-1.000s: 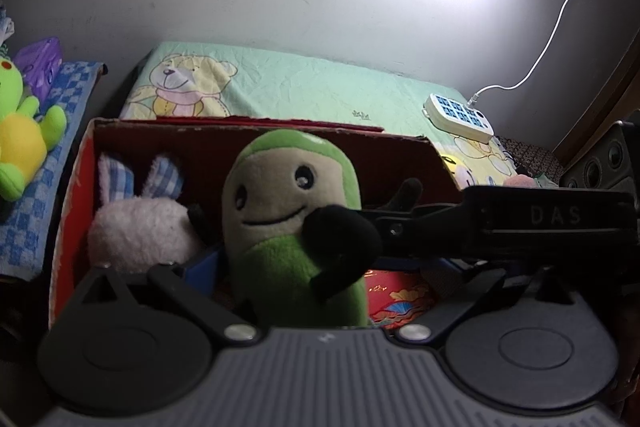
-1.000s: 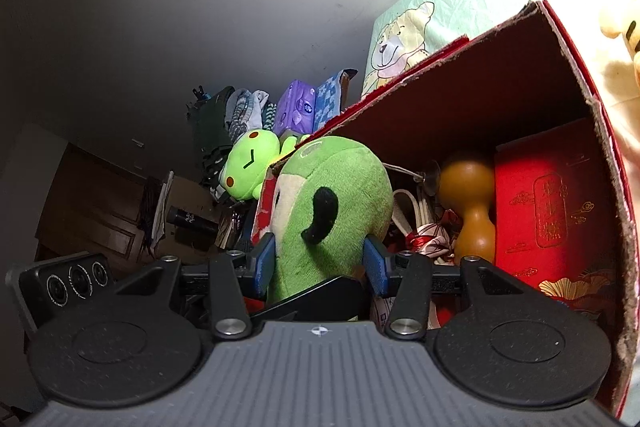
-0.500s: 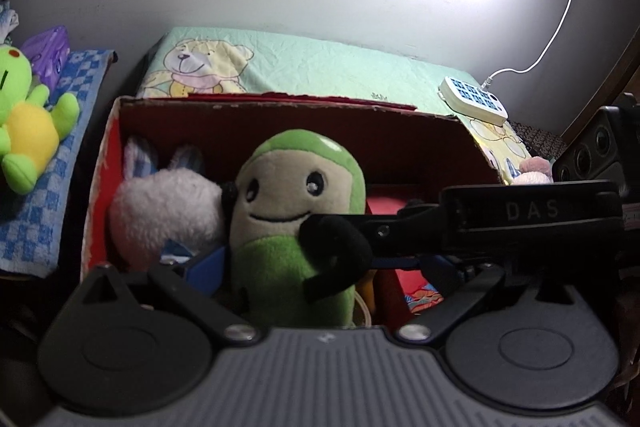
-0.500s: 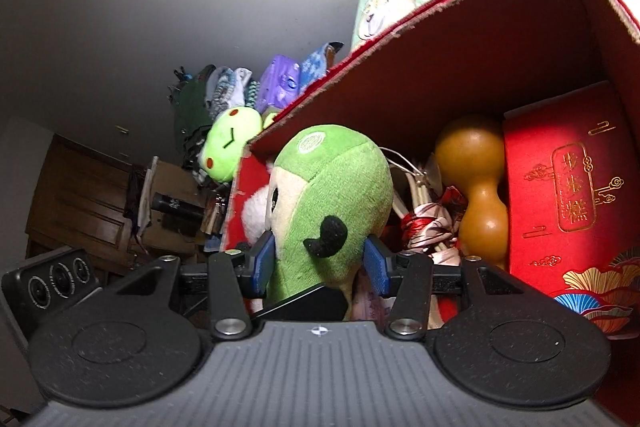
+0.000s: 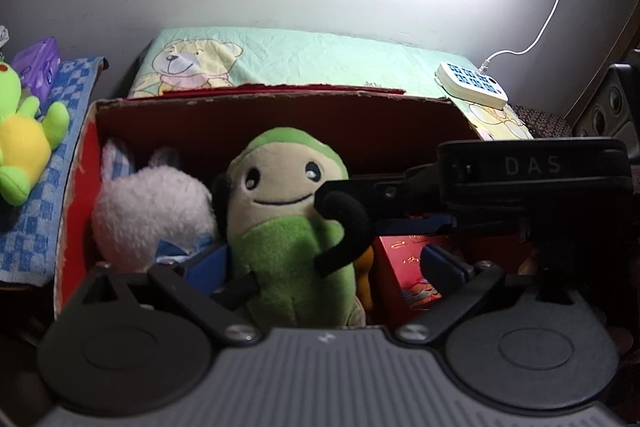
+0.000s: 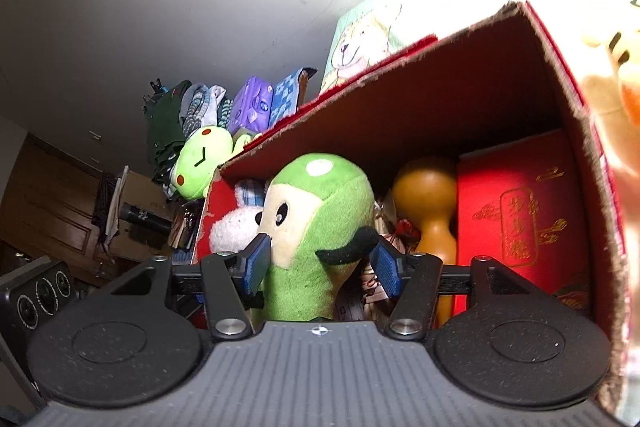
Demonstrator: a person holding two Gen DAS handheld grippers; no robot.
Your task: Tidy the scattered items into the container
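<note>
The green plush [image 6: 320,235] now stands upright inside the red cardboard box [image 6: 460,99], between a white rabbit toy [image 5: 152,211] on its left and a wooden gourd [image 6: 428,211] on its right. The right gripper [image 6: 320,265] has just been opening: its jaws flank the plush, the pads apparently clear of it. This looks like the release step. The left gripper [image 5: 324,267] has jaws wide, holding nothing. Next, the right gripper should back out without snagging the plush's black arm, then go for the frog toy [image 5: 24,131] left of the box.
</note>
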